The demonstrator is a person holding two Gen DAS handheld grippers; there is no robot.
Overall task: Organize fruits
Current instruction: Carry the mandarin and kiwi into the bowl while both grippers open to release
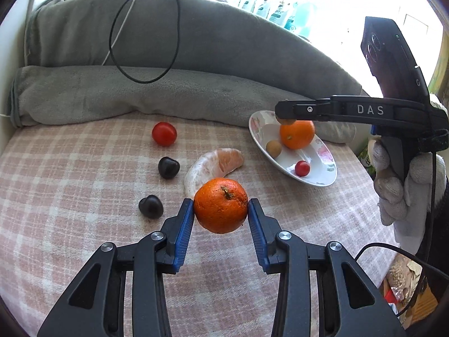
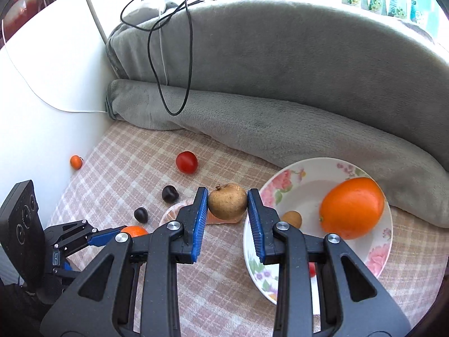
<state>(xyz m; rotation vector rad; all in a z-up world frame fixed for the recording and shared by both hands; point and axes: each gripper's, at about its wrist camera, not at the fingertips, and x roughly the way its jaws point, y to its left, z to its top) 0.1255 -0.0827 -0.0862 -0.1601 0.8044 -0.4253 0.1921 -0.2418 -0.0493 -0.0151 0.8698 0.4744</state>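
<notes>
My left gripper is shut on a small mandarin, held above the checked cloth. My right gripper is shut on a brown longan, held beside the left rim of the floral plate. The plate holds a large orange, another longan and a cherry tomato. On the cloth lie a pomelo segment, a red tomato and two dark cherries. The right gripper shows in the left wrist view over the plate.
A grey rolled blanket runs along the back, with a black cable draped on it. A small orange fruit lies at the cloth's left edge by the white wall. Clutter sits beyond the bed's right edge.
</notes>
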